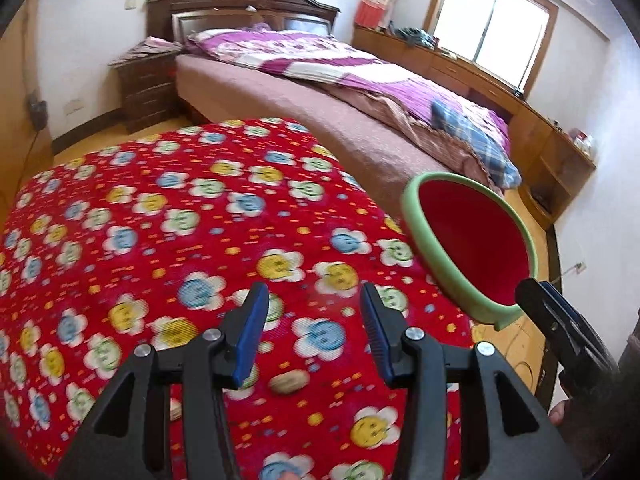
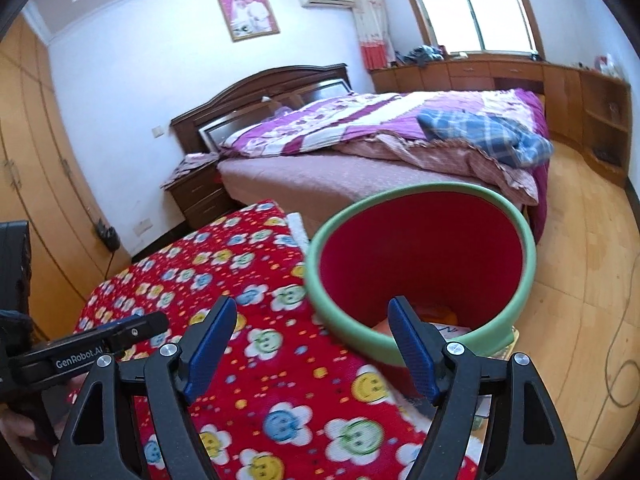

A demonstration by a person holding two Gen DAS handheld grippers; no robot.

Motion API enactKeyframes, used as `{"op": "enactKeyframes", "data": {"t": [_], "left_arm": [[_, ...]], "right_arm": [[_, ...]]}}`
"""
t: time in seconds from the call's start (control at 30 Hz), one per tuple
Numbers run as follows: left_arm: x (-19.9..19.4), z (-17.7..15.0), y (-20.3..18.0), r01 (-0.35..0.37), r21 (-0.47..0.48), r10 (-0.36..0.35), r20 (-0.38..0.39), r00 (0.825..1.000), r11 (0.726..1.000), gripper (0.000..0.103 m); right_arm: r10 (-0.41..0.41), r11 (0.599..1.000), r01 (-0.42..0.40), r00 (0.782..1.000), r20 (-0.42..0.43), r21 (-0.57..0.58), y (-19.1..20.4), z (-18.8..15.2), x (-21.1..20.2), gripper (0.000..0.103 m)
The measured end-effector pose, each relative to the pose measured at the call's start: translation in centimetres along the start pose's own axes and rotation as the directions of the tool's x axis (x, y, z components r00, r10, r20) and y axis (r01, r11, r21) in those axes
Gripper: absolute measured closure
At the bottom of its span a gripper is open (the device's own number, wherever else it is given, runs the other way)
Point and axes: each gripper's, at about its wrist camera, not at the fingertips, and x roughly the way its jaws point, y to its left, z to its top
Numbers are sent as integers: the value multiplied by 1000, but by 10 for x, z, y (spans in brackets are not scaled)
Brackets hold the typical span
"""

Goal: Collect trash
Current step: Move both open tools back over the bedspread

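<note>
Black fingers of the left gripper [image 1: 314, 332] hang released over the red flowered blanket [image 1: 160, 220], nothing between the blue pads. Beside the blanket's edge, a green-rimmed red bin [image 2: 424, 264] tilts its mouth toward the cameras, holding some trash at the bottom. One finger of the right gripper [image 2: 312, 348] sits inside the bin's rim, jaws apart, gripping nothing. Below the left gripper a tan peanut shell [image 1: 289, 383] lies on the blanket, long axis running left-right.
</note>
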Motion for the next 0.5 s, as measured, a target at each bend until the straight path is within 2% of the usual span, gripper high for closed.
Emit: {"op": "enactKeyframes", "data": {"t": [0.23,0.5], "left_arm": [[-29,-16,27,-85,-41,87,49,995,996,56],[-52,-37,48,-169,-84,177,90,980,982,56]], "right_arm": [[31,998,-31,1000,2,-62,33,-14,-7,24],[42,990,-38,999,23,-136,59,-30,-15,24]]}}
